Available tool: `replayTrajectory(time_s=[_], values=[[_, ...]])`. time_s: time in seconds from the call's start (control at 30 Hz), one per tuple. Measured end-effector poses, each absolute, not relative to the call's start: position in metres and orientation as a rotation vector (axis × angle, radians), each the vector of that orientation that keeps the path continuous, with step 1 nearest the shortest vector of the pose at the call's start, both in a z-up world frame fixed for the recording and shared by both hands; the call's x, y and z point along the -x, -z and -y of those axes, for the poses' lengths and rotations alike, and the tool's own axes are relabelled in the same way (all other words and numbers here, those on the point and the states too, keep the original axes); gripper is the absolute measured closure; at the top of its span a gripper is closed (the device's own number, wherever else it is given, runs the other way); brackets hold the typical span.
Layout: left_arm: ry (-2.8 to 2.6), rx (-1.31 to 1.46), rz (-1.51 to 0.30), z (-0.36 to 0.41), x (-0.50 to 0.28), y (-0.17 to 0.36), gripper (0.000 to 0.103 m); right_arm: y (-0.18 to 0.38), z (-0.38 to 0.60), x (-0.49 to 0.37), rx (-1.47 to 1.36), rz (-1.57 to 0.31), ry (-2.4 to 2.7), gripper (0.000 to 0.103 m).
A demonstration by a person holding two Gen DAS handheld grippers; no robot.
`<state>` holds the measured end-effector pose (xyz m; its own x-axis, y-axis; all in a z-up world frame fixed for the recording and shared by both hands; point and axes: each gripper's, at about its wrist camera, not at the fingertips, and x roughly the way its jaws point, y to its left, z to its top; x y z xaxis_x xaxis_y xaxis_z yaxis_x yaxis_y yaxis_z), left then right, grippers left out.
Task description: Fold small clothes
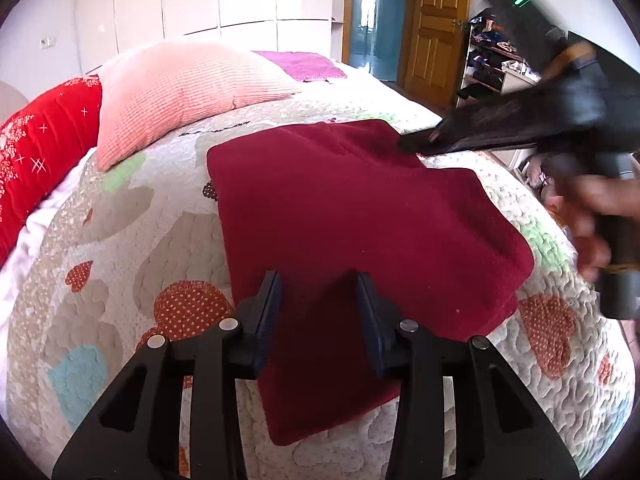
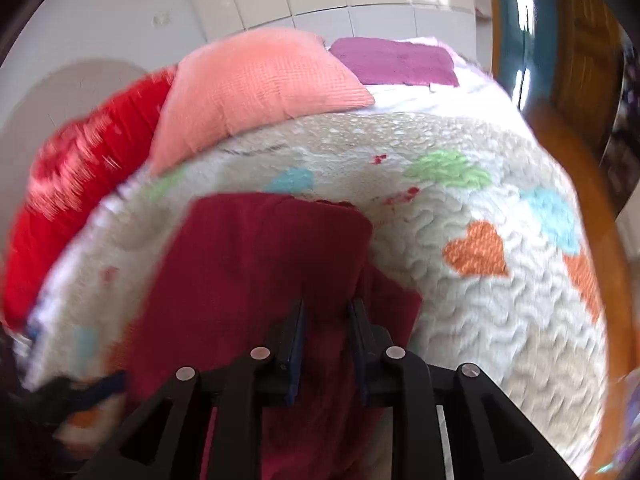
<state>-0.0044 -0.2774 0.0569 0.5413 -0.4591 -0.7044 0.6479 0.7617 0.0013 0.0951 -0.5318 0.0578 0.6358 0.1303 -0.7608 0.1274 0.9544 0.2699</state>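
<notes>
A dark red garment (image 1: 360, 232) lies folded flat on the quilted bedspread (image 1: 120, 240). My left gripper (image 1: 320, 284) is open just above its near edge, with nothing between the fingers. My right gripper (image 1: 416, 144) shows blurred at the garment's far right corner in the left wrist view. In the right wrist view the right gripper (image 2: 326, 312) is open over the red garment (image 2: 256, 264), jaws a small gap apart and holding no cloth. That view is motion-blurred.
A pink pillow (image 1: 180, 96), a red pillow (image 1: 44, 148) and a folded purple cloth (image 1: 300, 64) lie at the bed's far side. A wooden door (image 1: 436, 20) and a cluttered shelf (image 1: 488, 64) stand at the right.
</notes>
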Motion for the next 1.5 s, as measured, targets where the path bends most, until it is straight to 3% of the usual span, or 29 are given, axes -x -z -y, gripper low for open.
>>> replayTrajectory(time_s=[0.17,0.53,0.67,0.87,1.07,1.1,1.17,1.23,1.4,1.5], values=[[0.665,-0.252,-0.766,0.276,0.002,-0.058,0.065,-0.084,0.490,-0.060,-0.245,-0.857,-0.111,0.082],[0.638,-0.268,-0.790,0.278,0.006,-0.057,0.065,-0.014,0.478,-0.027,-0.296,-0.914,-0.058,0.085],[0.629,-0.247,-0.815,0.274,0.004,-0.061,0.065,-0.026,0.483,-0.021,-0.342,-0.922,-0.073,0.084],[0.598,-0.202,-0.834,0.265,-0.002,-0.064,0.065,-0.072,0.482,0.001,-0.323,-0.792,-0.050,0.083],[0.588,-0.132,-0.864,0.260,-0.012,-0.062,0.065,-0.063,0.485,-0.018,-0.309,-0.810,0.054,0.082],[0.592,-0.124,-0.872,0.260,-0.014,-0.060,0.063,-0.058,0.488,-0.021,-0.310,-0.820,0.078,0.082],[0.593,-0.114,-0.874,0.260,-0.017,-0.058,0.045,-0.043,0.493,-0.026,-0.300,-0.846,0.134,0.082],[0.609,-0.089,-0.883,0.259,-0.021,-0.053,0.040,-0.027,0.498,-0.032,-0.339,-0.867,0.118,0.067],[0.675,0.010,-0.936,0.249,-0.036,-0.052,0.037,-0.019,0.520,-0.024,-0.467,-0.839,0.031,0.057],[0.695,0.102,-0.965,0.243,-0.049,-0.050,0.034,-0.021,0.534,-0.019,-0.519,-0.812,0.038,0.039]])
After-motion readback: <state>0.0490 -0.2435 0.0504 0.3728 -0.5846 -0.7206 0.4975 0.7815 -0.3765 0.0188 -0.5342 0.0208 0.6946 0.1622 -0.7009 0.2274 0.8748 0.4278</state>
